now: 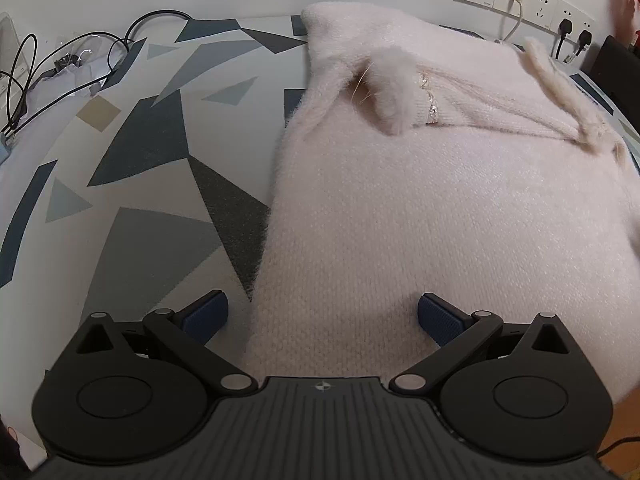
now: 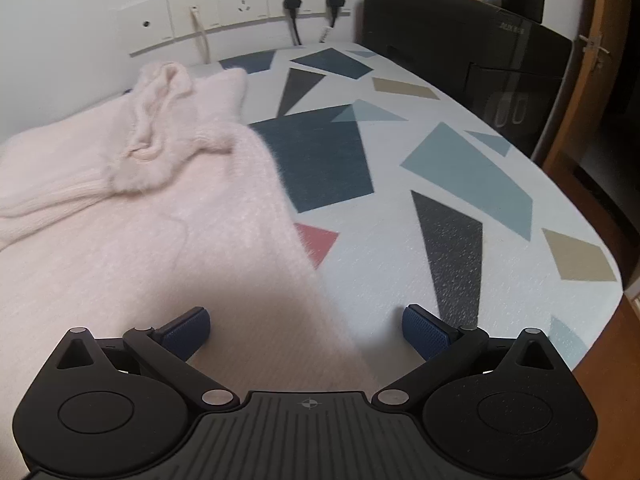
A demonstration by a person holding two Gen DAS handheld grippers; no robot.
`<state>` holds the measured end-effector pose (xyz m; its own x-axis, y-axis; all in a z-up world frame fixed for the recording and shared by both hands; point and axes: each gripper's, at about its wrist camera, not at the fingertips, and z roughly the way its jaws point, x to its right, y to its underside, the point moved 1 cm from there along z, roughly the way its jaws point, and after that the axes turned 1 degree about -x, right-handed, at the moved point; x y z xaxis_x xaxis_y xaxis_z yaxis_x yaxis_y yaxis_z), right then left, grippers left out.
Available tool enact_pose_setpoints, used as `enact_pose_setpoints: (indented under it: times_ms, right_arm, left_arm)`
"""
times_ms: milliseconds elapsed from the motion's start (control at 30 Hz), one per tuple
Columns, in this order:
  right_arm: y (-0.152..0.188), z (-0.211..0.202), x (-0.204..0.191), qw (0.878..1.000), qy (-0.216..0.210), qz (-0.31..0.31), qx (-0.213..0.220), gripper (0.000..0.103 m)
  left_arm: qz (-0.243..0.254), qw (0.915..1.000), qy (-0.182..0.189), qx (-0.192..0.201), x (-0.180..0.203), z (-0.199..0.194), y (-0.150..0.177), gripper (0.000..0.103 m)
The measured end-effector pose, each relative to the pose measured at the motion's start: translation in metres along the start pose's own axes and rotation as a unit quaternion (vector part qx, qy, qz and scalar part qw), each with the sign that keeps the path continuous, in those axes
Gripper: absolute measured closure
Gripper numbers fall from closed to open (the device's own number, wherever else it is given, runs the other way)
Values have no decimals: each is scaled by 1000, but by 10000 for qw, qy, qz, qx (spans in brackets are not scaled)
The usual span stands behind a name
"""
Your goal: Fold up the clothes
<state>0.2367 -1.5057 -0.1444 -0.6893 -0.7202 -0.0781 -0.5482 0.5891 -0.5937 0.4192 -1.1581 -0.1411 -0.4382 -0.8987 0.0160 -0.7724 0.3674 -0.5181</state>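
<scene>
Straddling pink sweater (image 1: 400, 208) edges, left tongs (image 1: 322, 318) spread, right tongs (image 2: 306, 330) spread

A white wall (image 2: 72, 8) is running behind the table (image 2: 460, 240), whose pale cover is showing dark blue, grey, tan and red shapes. At twelve o'clock in the right wrist view, a socket strip (image 2: 240, 12) is carrying two black plugs (image 2: 292, 0). A black case (image 2: 460, 40) is standing at one o'clock. In the left wrist view, black cables (image 1: 80, 56) are lying at ten o'clock.
</scene>
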Motion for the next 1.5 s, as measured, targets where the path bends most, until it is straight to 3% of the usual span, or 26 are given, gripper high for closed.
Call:
enact_pose_setpoints:
  times_ms: [200,500,1233,1500]
  right_arm:
    - [19,-14,-8,9992,-354,-206,4,1]
    - [33,-17,-13,9985,-187,-461,214,1]
    - [29,-16,-17,9987,-235,-442,90,1]
    - [35,-20,-14,9988,-221,-437,71,1]
  left_arm:
    - [127,9999,60,87,1,1,0,0]
    - [170,9994,84,292,4,4,-1,0]
    - [339,9984,231,379,5,10,-10,0]
    - [393,9988,260,145,5,6,-8,0]
